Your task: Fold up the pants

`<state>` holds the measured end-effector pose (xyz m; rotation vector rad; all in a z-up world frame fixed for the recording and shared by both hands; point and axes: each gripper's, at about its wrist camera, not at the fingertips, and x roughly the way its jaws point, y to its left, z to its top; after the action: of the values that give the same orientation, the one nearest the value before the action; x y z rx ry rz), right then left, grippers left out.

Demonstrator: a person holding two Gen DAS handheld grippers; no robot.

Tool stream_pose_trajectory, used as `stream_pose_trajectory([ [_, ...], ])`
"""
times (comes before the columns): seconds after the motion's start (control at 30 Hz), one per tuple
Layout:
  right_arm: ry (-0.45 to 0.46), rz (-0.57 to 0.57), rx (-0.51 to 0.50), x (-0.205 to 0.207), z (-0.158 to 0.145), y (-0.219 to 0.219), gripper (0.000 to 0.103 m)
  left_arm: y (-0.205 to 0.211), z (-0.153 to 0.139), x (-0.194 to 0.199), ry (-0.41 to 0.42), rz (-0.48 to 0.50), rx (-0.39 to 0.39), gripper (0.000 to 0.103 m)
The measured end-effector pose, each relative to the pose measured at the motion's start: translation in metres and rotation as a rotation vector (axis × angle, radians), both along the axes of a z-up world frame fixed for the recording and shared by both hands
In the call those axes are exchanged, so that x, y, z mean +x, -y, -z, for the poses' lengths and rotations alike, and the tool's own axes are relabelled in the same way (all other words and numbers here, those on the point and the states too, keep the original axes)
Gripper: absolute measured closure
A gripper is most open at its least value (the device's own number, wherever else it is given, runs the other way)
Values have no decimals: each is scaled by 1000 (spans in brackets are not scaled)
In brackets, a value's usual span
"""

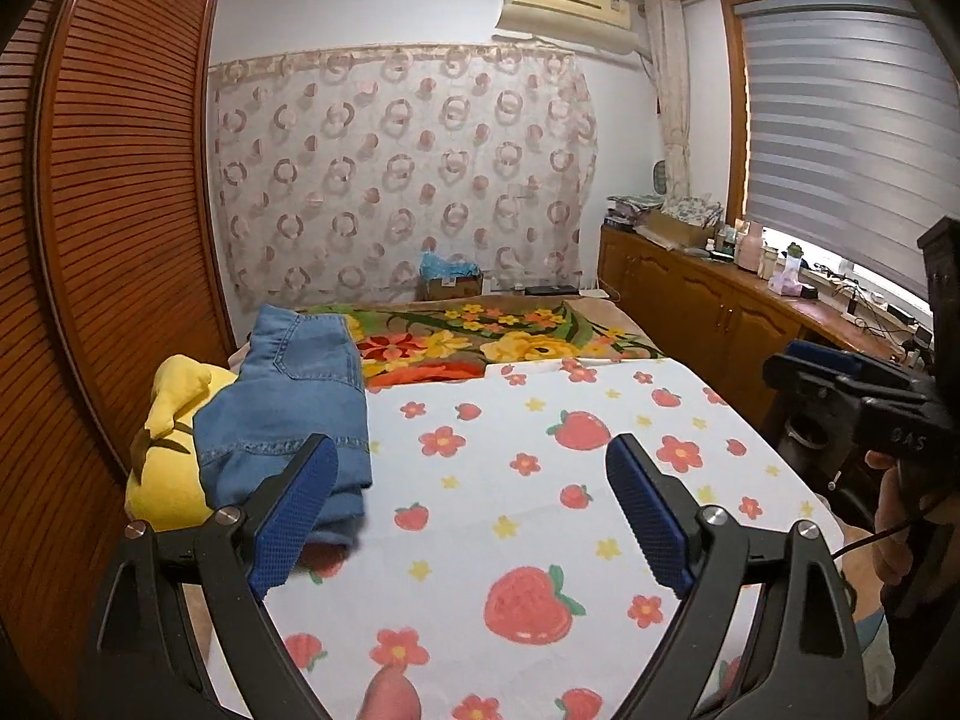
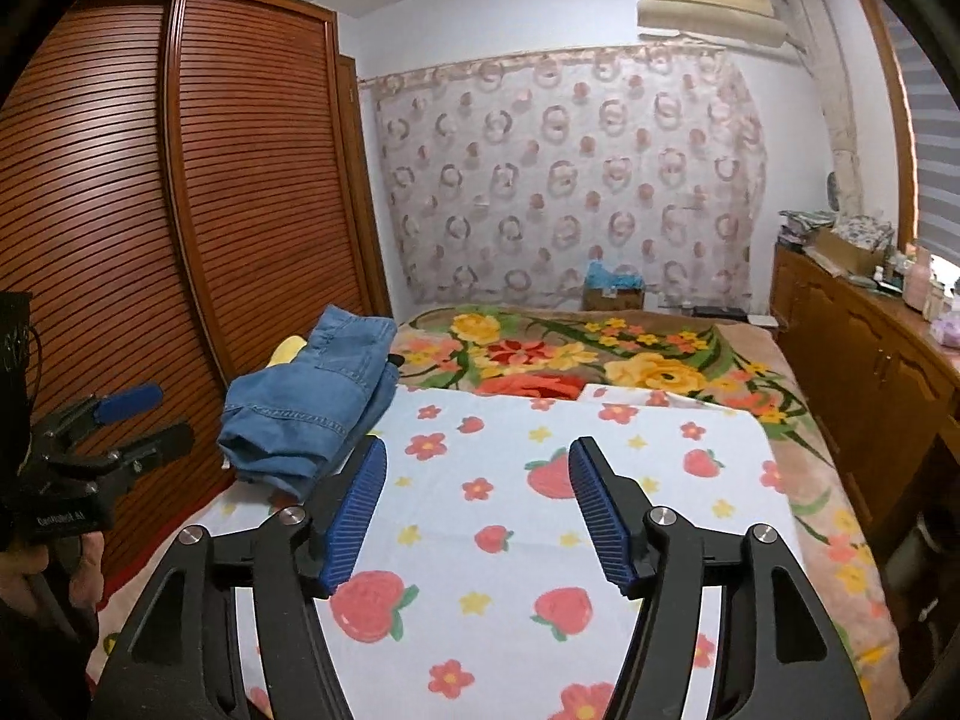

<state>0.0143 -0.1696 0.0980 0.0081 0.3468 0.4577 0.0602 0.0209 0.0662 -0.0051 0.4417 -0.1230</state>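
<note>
room: a bedroom, louvred wardrobe [image 1: 120, 192] at the left wall, a patterned curtain at the far end, a sideboard under the window.
bed: a strawberry-print sheet [image 1: 540, 510] covers the near half, a floral blanket [image 2: 600, 360] the far half.
pants: blue denim pants [image 1: 288, 396], already folded into a stacked bundle, lie at the sheet's left edge beside the wardrobe, partly resting on a yellow plush toy [image 1: 174, 438].
long axis: the bundle runs roughly away from the cameras, towards the curtain.
left gripper: left gripper [image 1: 474, 516] stands wide apart with nothing between its blue pads; the bundle's near end sits just beside and behind its left finger.
right gripper: right gripper [image 2: 477, 510] is also spread and empty, over bare sheet; the pants lie ahead and to its left, apart from it.
nearer hand: the left, judging by how close the denim lies to its finger.
stage: folding looks done, bundle set aside and both tools clear of it; any further move would likely fall to the left hand.
</note>
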Motion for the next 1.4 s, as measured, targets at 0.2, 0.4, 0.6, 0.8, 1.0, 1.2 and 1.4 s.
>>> stream_pose_trajectory([
  [0.2,20,13,-13,-20,-2,4,37,7,4,-6,3,5,-13,12],
  [0.4,42,43,-7,-35,-5,10,37,13,2,-13,11,-1,-13,12],
  [0.6,70,63,1,-49,-8,12,37,15,-10,-24,46,-18,-6,12],
  [0.8,91,78,6,-60,-7,13,37,16,-19,-33,70,-32,7,12],
  [1.0,101,94,7,-65,-4,16,37,18,-26,-42,93,-33,1,12],
  [1.2,104,96,6,-65,-2,18,37,17,-27,-42,95,-44,-1,12],
  [1.4,101,96,8,-64,-2,20,37,16,-26,-42,86,-59,-8,12],
])
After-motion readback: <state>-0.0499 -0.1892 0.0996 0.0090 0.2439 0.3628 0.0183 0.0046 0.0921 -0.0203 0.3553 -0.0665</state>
